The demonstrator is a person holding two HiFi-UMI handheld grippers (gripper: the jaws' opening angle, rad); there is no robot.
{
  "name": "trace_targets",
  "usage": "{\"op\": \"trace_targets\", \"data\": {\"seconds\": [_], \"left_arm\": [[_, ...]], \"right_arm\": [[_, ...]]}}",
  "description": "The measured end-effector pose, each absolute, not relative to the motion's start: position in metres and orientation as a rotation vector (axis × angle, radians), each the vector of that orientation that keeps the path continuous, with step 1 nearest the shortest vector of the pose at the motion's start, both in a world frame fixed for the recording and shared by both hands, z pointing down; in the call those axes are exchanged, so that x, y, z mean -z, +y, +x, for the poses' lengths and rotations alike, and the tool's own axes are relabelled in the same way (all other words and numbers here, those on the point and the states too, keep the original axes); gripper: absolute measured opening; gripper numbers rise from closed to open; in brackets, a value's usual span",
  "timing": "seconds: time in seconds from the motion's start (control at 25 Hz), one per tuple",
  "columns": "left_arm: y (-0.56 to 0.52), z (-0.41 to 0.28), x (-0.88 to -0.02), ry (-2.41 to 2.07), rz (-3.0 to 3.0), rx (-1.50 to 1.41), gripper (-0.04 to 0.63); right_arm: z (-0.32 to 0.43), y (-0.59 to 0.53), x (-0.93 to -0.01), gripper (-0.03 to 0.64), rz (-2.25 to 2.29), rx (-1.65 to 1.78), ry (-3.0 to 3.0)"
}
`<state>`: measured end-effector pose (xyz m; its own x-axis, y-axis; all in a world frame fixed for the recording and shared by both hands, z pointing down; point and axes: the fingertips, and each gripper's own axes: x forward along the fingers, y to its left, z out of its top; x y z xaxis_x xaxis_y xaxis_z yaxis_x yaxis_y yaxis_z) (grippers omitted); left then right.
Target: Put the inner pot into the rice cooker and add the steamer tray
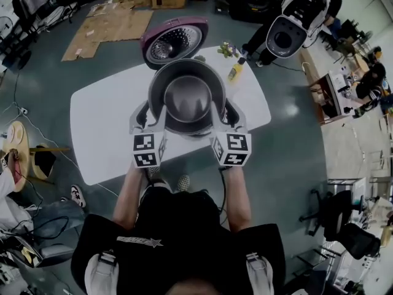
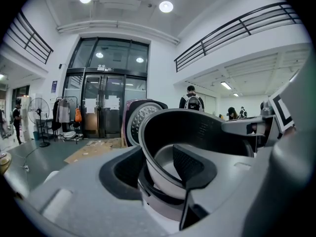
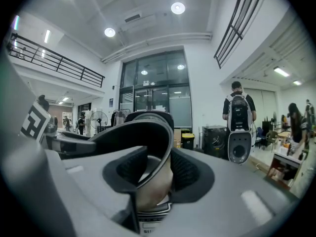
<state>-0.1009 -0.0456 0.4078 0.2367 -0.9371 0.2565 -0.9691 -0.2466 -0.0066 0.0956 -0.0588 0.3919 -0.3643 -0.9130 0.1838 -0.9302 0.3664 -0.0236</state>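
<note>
The inner pot (image 1: 187,94) is sitting over the middle of the desk (image 1: 98,128), directly above the rice cooker body (image 2: 158,204). The left tongs (image 1: 146,112) are gripping the pot's left rim, and the right tongs (image 1: 231,112) its right rim. Behind the pot the cooker lid (image 1: 175,39) is standing open. A bottle (image 1: 235,72) is resting on the desk behind and right of the pot.

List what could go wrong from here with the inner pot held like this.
1. Left tongs and right tongs each pinch only the thin rim of the inner pot; it may slip or tilt.
2. The rice cooker lid stands open just behind; the pot's far rim may knock it.
3. A yellow bottle stands near the right tongs; a swing could topple it.
</note>
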Motion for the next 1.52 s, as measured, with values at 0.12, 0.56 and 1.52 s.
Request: {"op": "trace_targets", "data": {"seconds": [0.12,0.56,1.52], "left_arm": [[-0.053,-0.094,-0.407,-1.816,2.343,-0.311,0.199],[-0.097,-0.088,-0.431,-1.814,2.274,-0.368,0.198],[-0.149,-0.089,-0.528,-1.670,2.064,-0.585,0.201]], "right_arm": [[0.103,-0.066,-0.392,0.144,1.682,-0.215,-2.494],[0.108,-0.118,-0.418,0.143,1.615,-0.275,-2.461],[0.106,-0.175,-0.530,0.146,1.307,-0.541,-2.168]]}}
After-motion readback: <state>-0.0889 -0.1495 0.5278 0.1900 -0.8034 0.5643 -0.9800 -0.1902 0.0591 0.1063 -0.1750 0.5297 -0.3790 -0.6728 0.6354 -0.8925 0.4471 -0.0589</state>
